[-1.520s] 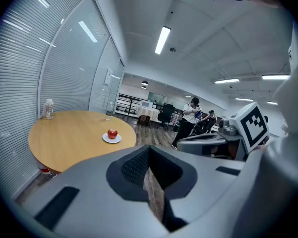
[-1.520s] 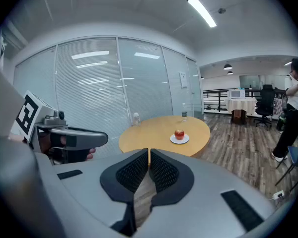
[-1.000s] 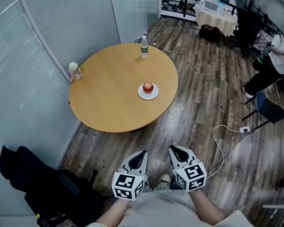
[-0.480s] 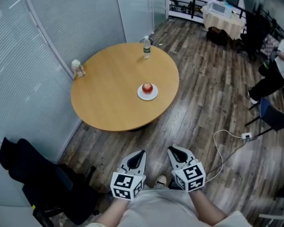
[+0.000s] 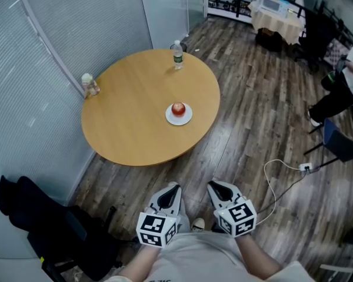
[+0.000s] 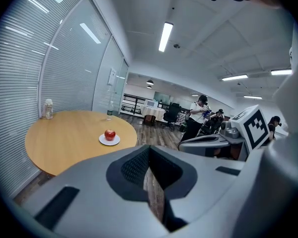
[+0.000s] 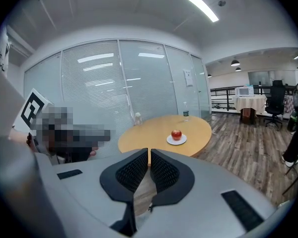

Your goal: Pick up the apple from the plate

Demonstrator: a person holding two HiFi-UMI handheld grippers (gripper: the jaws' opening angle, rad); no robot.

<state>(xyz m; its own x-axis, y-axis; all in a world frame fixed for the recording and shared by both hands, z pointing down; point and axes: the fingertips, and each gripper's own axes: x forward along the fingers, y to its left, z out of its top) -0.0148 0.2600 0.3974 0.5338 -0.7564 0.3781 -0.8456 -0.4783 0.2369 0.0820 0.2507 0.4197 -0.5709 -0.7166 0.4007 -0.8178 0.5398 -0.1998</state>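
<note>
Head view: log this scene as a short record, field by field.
table: round, wooden
plate: white, near the table's right edge
apple: red, on the plate
far bottle: upright at the far edge
left bottle: upright at the left edge
left gripper: shut, empty, short of the table
right gripper: shut, empty, beside the left one
status: apple not yet picked up

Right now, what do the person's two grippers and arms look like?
The left gripper and right gripper both have light grey moulded shells that taper to two jaws lined with black textured pads. Each carries a white cube printed with black square markers. No cables show on them. The person wears a pale top, and no sleeves cover the forearms.
</note>
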